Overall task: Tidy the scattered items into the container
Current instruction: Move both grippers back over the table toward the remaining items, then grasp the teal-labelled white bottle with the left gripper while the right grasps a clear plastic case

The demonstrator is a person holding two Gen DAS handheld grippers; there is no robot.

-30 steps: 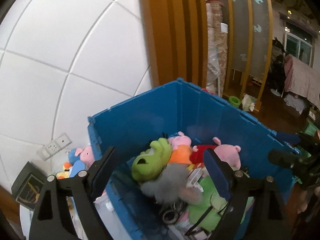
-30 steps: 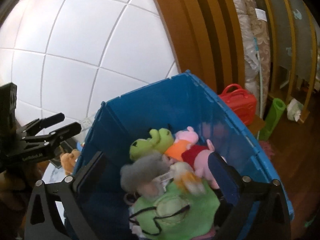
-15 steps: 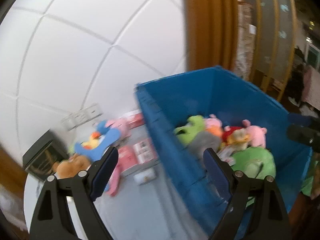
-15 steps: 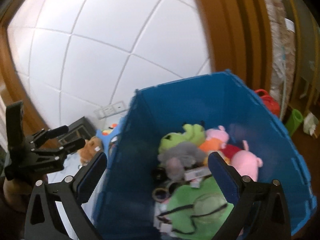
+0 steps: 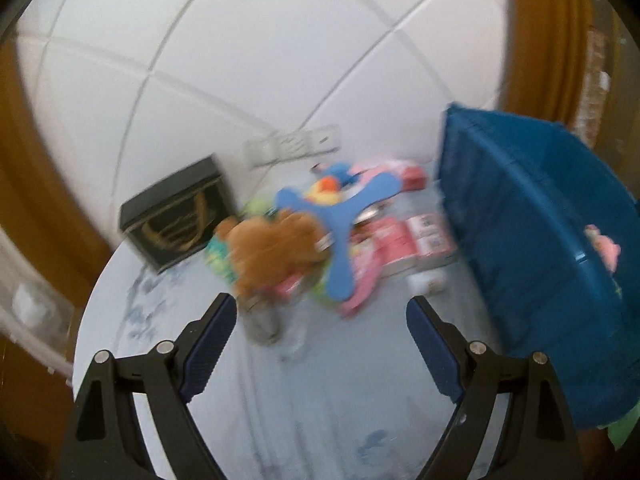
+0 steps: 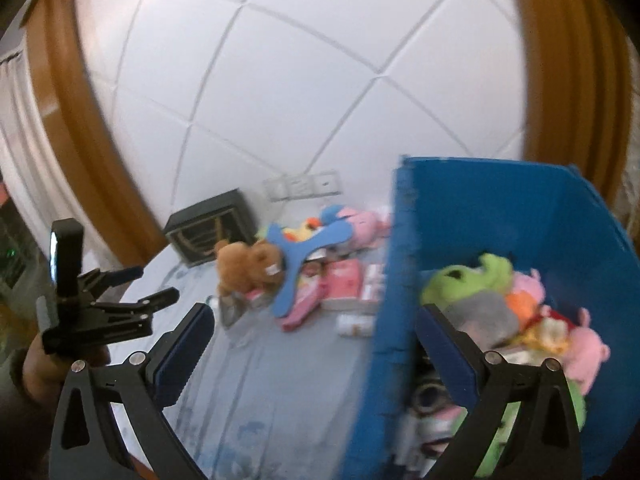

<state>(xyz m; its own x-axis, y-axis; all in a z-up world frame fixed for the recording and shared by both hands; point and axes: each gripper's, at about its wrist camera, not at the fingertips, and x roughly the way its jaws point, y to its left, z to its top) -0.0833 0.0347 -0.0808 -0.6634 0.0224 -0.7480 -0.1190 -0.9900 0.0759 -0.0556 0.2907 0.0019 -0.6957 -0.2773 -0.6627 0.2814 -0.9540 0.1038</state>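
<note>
- My left gripper [image 5: 316,336] had its fingers spread wide, nothing between them; it hung over the pale table [image 5: 320,400] facing the toy pile.
- Brown teddy [image 5: 276,252] lay ahead of my left fingers, nearest of the pile, apart from them.
- My right gripper [image 6: 316,344] was spread too and empty, straddling the near wall of the blue container [image 6: 400,300]: left finger over the table, right finger over the inside.
- Left gripper also showed in the right view [image 6: 138,294], off to the left, well apart from the pile.
- Loose on the table: one brown teddy, one blue three-armed foam piece [image 5: 340,216] lying over it, one pink plush [image 6: 362,224], several pink-red boxes [image 5: 396,240]; blur stopped an exact box count.
- In the container: one green plush [image 6: 468,280], one grey plush [image 6: 484,312], at least two pink ones, more underneath.
- One black framed box [image 5: 176,212] stood left of the pile; wall sockets [image 5: 296,144] sat behind it.
</note>
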